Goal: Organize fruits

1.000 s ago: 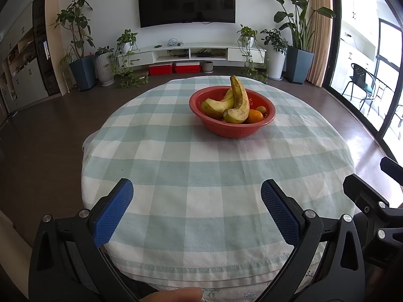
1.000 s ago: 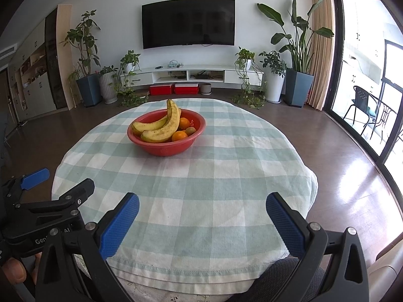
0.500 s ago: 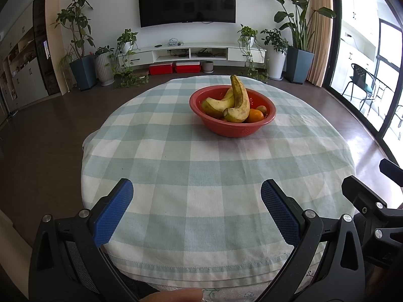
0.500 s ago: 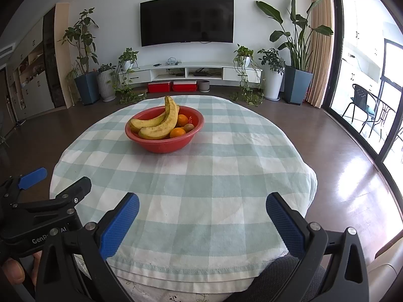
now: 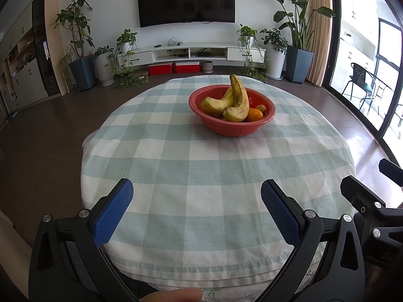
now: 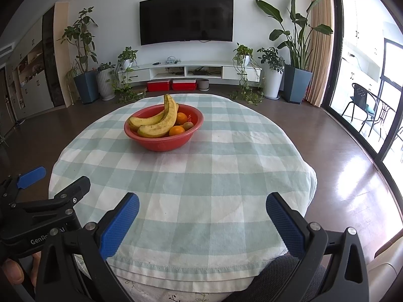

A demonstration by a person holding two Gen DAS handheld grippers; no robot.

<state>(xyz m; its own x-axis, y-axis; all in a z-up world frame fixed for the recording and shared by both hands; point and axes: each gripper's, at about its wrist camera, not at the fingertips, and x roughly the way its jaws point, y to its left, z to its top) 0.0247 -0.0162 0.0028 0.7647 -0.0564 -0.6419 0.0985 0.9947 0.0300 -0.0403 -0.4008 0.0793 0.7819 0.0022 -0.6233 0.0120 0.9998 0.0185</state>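
Note:
A red bowl [image 5: 234, 128] stands on the far half of the round checked table [image 5: 201, 176]. It holds two yellow bananas [image 5: 238, 100], an orange [image 5: 255, 114] and a brownish kiwi-like fruit [image 5: 260, 107]. The bowl [image 6: 161, 143] shows in the right wrist view too, with bananas [image 6: 161, 123], two oranges [image 6: 176, 130] and the brown fruit [image 6: 188, 125]. My left gripper [image 5: 196, 201] is open and empty over the table's near edge. My right gripper [image 6: 202, 214] is open and empty, beside the left one [image 6: 37, 201]. Both are well short of the bowl.
The table is draped in a green-and-white cloth [image 6: 226, 176]. Dark wood floor surrounds it. Behind are a TV [image 6: 186, 19], a low white console [image 6: 191, 71], potted plants [image 6: 294, 50] and glass doors at the right [image 6: 372, 88].
The right gripper has drifted slightly, so the bowl sits a little lower and left in its view. The left view is nearly unchanged. Both grippers stay open.

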